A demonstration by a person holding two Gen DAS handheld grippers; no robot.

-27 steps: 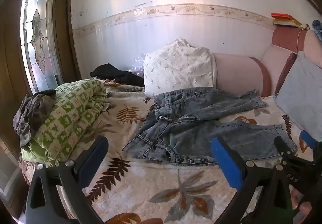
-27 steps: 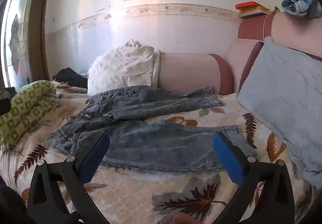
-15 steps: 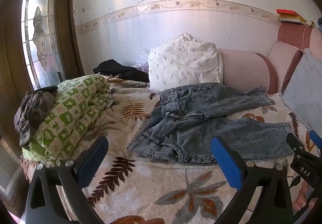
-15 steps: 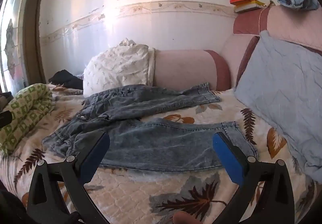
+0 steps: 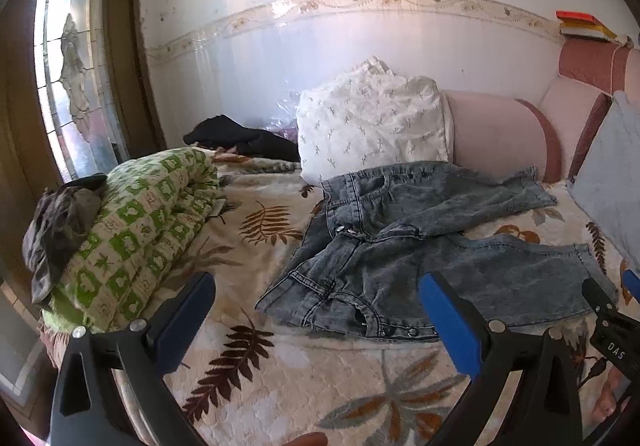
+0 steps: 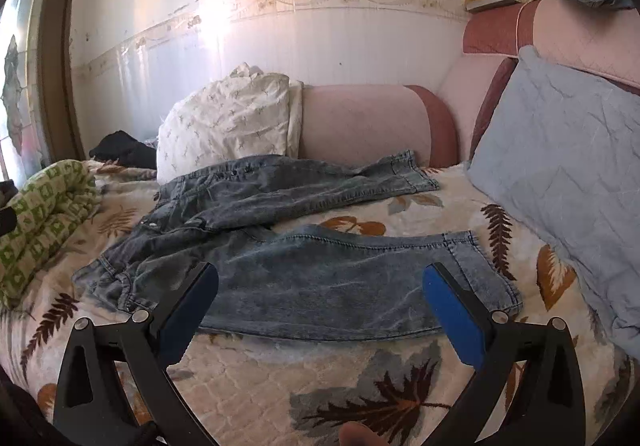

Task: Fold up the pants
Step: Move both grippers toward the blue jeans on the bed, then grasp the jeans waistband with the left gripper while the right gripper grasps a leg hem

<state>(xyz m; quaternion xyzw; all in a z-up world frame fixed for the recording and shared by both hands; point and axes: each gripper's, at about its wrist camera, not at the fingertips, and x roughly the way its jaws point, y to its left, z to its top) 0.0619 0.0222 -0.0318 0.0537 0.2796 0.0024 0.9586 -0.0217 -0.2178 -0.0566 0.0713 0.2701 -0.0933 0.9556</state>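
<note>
a bed point(image 6: 248, 398) with a leaf-print cover fills the room below a white wall. the jeans point(image 6: 304, 278) lie unfolded on it, legs splayed apart, waist toward the green quilt point(image 5: 132, 230). the left gripper point(image 5: 316, 318) and right gripper point(image 6: 320, 306) hover short of the denim, jaws released and empty. folding looks not yet begun; next likely calls for grasping one leg to lay it over the other.

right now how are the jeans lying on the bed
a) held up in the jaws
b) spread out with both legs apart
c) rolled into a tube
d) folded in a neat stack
b: the jeans lie flat on the leaf-print bedspread, their two legs splayed apart.
</note>
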